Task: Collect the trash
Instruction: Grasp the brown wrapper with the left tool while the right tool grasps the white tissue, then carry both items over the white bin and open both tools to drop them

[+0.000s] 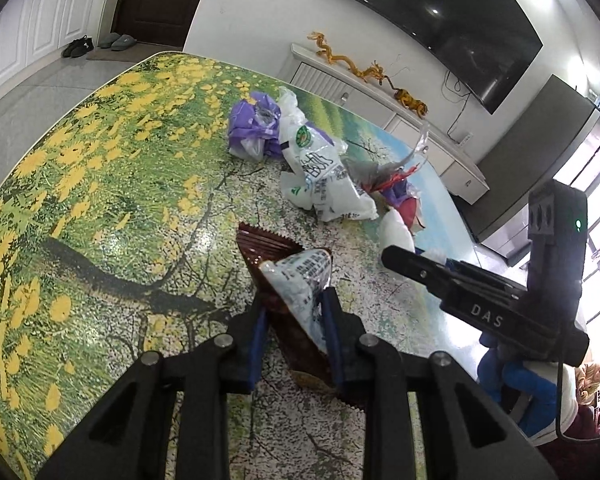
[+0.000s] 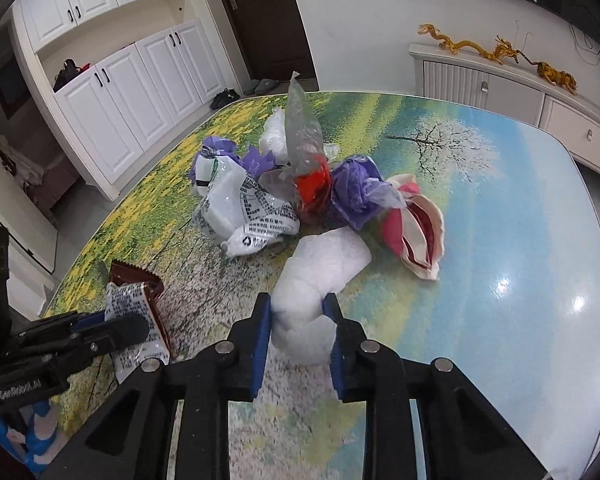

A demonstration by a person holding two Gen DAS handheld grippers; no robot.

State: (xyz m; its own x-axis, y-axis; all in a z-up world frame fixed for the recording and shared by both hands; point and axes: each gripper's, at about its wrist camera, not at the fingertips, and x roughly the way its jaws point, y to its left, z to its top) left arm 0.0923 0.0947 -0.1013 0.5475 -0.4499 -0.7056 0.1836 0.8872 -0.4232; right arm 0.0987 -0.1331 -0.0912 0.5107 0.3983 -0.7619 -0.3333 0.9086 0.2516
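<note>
A brown snack wrapper (image 1: 284, 276) with a white printed back lies on the flower-print table (image 1: 100, 184). My left gripper (image 1: 294, 308) is shut on it, both blue pads pressing its sides. In the right wrist view a crumpled white paper wad (image 2: 324, 260) sits near the table's front, and my right gripper (image 2: 298, 308) is shut on its narrow lower end. The left gripper (image 2: 112, 328) with the wrapper (image 2: 132, 300) shows at lower left there. The right gripper (image 1: 392, 258) enters the left wrist view from the right.
Behind the wad lies a heap: a white printed bag (image 2: 240, 208), purple bags (image 2: 356, 188), a red wrapper (image 2: 312, 188), clear film (image 2: 300, 128) and a pink-and-white wrapper (image 2: 416, 228). A white cabinet (image 2: 500, 92) stands beyond the table's far edge.
</note>
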